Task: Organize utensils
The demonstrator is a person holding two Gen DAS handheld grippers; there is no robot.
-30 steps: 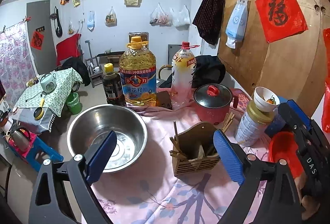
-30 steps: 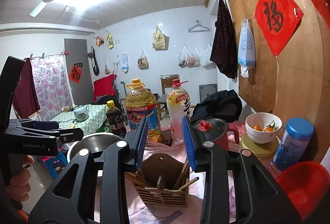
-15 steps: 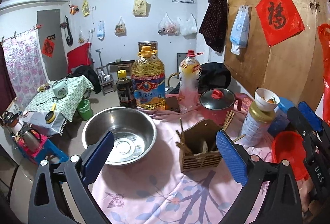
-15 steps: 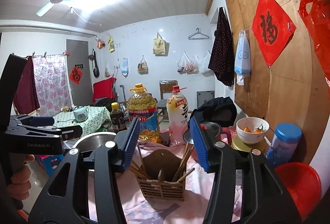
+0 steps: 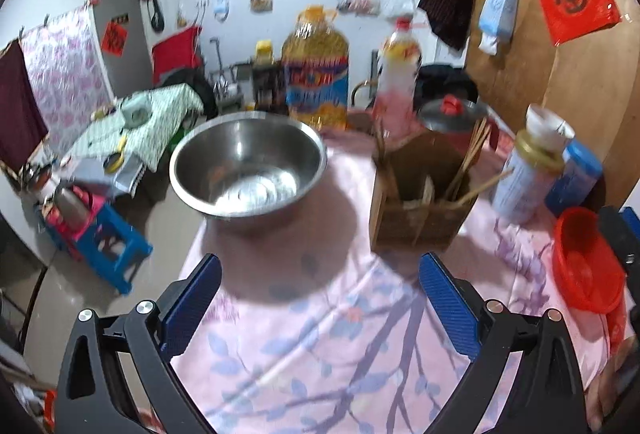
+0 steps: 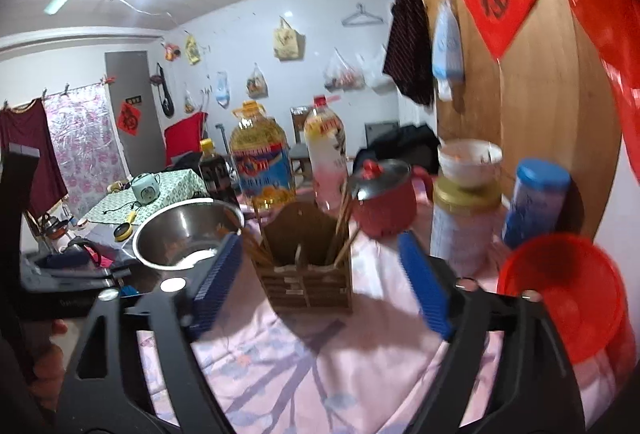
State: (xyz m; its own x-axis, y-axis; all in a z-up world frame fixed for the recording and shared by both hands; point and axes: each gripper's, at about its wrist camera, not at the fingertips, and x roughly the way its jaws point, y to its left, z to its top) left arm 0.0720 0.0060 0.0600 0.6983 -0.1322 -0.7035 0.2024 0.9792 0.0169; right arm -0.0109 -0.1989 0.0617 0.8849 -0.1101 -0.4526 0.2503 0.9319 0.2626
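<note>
A brown wooden utensil holder (image 5: 416,194) (image 6: 306,266) stands on the pink flowered tablecloth with several chopsticks (image 5: 474,154) (image 6: 344,206) leaning out of it. My left gripper (image 5: 320,282) is open and empty, hovering over the cloth in front of the holder and a steel bowl (image 5: 248,162). My right gripper (image 6: 320,266) has its jaws opening wide; the holder shows between the blue pads but farther off, untouched. The left gripper's black body (image 6: 48,298) and a hand show at the left edge of the right wrist view.
Behind the holder stand an oil jug (image 5: 316,74), a drink bottle (image 5: 396,74), a red lidded pot (image 6: 380,198) and a tin topped by a white bowl (image 6: 468,202). A blue-lidded jar (image 6: 536,202) and red plastic bowl (image 6: 560,294) sit right. The tablecloth's edge (image 5: 192,254) falls off left.
The right gripper's jaws spread from nearly closed to wide open. Both grippers dropped lower toward the table, and the holder and steel bowl now appear closer in both views.
</note>
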